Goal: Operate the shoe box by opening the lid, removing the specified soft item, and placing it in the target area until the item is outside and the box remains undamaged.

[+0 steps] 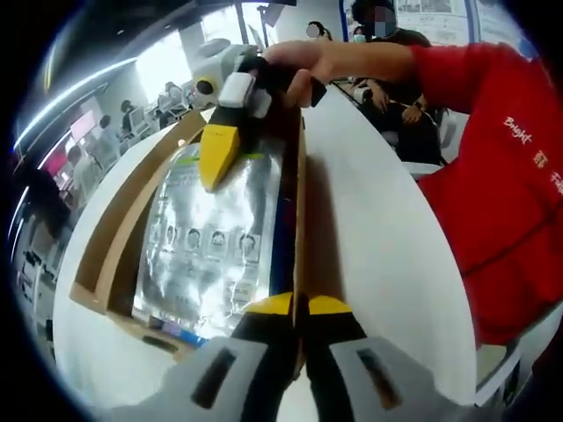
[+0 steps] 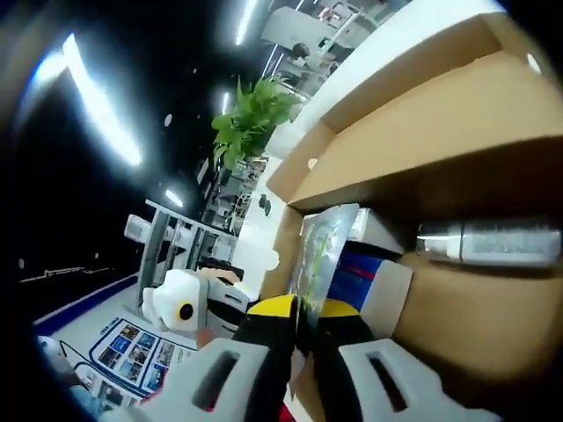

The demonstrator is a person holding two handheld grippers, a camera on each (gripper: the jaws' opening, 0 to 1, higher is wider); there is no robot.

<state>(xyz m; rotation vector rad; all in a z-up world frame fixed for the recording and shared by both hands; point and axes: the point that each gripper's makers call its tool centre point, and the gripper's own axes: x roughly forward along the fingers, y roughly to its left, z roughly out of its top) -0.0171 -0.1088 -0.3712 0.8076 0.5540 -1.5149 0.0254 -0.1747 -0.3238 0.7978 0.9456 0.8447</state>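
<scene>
An open cardboard shoe box [image 1: 113,251] lies on a white table, and a silver foil pouch [image 1: 211,251] with printed panels lies flat inside it. My left gripper [image 1: 299,307] is shut on the box's near side wall, whose thin edge runs up between the yellow tips. My right gripper [image 1: 217,158], held by a hand, reaches in from the far end with its yellow jaw on the pouch. In the right gripper view, my right gripper [image 2: 306,309] is shut on the edge of the pouch [image 2: 322,239], which stands up against the brown box wall [image 2: 440,123].
The white table [image 1: 378,246] has free surface right of the box. A person in a red top [image 1: 501,176] stands at its right edge. Blue and white packets [image 2: 368,268] and a silver roll [image 2: 488,244] lie in the box. A green plant [image 2: 251,119] stands beyond.
</scene>
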